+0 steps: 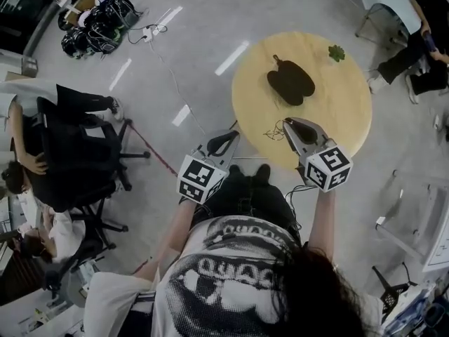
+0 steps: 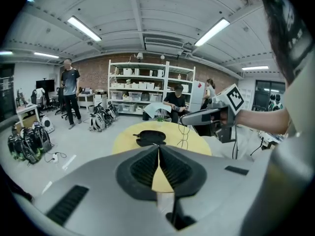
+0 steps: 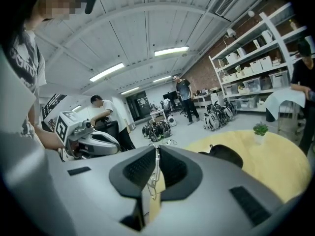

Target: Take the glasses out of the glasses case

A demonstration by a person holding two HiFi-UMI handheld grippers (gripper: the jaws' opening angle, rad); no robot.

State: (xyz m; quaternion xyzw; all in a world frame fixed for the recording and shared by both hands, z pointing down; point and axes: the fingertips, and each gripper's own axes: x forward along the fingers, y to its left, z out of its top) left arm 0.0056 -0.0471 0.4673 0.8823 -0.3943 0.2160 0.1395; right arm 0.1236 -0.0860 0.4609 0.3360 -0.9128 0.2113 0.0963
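Observation:
A black glasses case (image 1: pixel 290 81) lies near the middle of the round yellow table (image 1: pixel 351 118); it also shows in the left gripper view (image 2: pixel 149 137) and the right gripper view (image 3: pixel 224 154). My right gripper (image 1: pixel 286 122) is over the table's near edge, shut on thin wire-framed glasses (image 1: pixel 273 132) that dangle from its tips, clear of the case. From the left gripper view the glasses (image 2: pixel 183 134) hang below the right gripper (image 2: pixel 183 118). A thin metal part of the glasses (image 3: pixel 154 176) is pinched between the jaws. My left gripper (image 1: pixel 231 136) is off the table's left edge, shut and empty.
A small green plant (image 1: pixel 337 52) stands at the table's far edge. Office chairs with seated people (image 1: pixel 70 160) are at the left. Another seated person (image 1: pixel 414 55) is at the upper right. Bundles of cables and gear (image 1: pixel 98 23) lie on the floor; shelves (image 2: pixel 147 90) line the back wall.

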